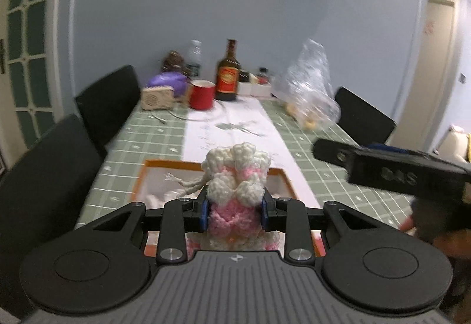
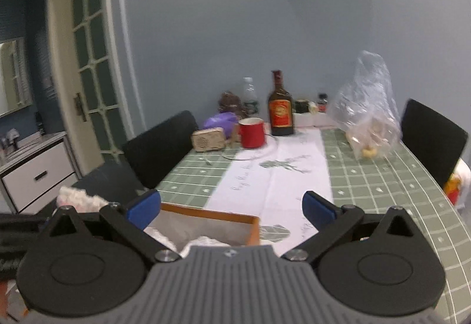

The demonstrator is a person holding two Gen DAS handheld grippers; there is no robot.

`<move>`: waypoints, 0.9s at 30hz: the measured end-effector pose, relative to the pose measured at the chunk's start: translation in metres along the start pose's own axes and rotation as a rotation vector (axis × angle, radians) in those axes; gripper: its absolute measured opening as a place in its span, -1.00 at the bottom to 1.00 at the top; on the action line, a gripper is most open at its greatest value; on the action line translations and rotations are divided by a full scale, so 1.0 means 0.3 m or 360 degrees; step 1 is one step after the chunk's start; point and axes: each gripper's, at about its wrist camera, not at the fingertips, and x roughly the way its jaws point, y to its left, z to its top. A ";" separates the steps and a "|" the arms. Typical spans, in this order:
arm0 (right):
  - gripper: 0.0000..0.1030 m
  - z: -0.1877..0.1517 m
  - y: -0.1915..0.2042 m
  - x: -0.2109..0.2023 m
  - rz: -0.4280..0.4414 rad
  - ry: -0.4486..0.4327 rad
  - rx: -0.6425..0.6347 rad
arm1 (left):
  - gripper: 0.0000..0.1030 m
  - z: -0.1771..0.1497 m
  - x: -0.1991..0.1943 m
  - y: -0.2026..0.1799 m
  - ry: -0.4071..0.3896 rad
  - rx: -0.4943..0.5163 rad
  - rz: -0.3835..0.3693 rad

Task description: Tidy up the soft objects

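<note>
The left gripper point(image 1: 234, 210) has its blue pads pressed into the sides of a pink-and-cream knitted toy point(image 1: 237, 185), holding it up over the near end of the orange-rimmed box point(image 1: 163, 166) on the green checked tablecloth point(image 1: 141, 135), and that grip looks like the weak point to me: the yarn is squashy, the pads bite only the pink lower part, and the heavy cream top leans forward past them, so a quick tilt could let it slide out or flop sideways. A loose cream cord point(image 1: 188, 185) dangles off its left side and could catch on the box's rim on the way down, leaving the toy half in, half out. The right gripper point(image 2: 231, 207) is spread wide with nothing between its jaws, hovering over the box's right corner; from the left wrist view its black body point(image 1: 391, 168) sits close on the right, so the two tools could knock together if both go for the box at once. White soft things point(image 2: 203, 240) already lie in the box, so the toy may perch on top and roll out; the red mug point(image 1: 202, 94) and brown bottle point(image 1: 227, 74) stand well apart, out of harm's way
</note>
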 end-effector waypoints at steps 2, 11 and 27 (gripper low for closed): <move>0.95 -0.001 -0.015 0.002 0.0004 0.0011 -0.0005 | -0.32 -0.010 0.033 -0.038 0.0043 0.0045 -0.0010; 0.95 -0.003 -0.077 -0.015 -0.0026 0.0017 0.0025 | -0.28 -0.069 0.155 -0.161 0.0173 0.0237 0.0103; 0.95 0.001 -0.121 -0.062 -0.0093 -0.0032 0.0058 | 0.82 -0.072 0.094 -0.277 -0.0110 0.0553 0.0399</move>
